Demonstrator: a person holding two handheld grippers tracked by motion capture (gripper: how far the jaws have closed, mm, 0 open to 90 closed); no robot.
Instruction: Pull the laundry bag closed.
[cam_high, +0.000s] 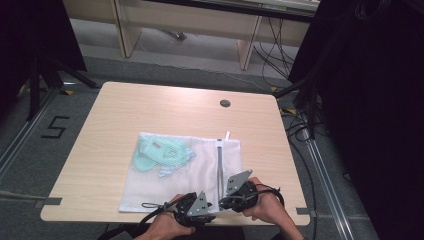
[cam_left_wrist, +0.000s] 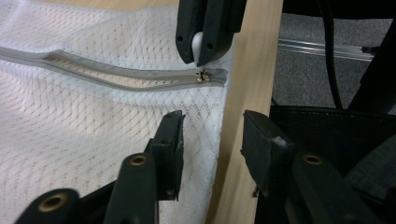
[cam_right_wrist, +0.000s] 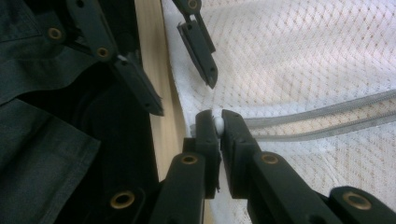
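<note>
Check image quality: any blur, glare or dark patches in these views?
High view: soft overall, black surroundings, table evenly lit, no glare. Left gripper view: zipper sharp, own jaws slightly soft. Right gripper view: mesh bag washed out at top, sleeve side dark.

Both grippers have black jaws with brass rivets, grey three-cornered plates and black cables.
</note>
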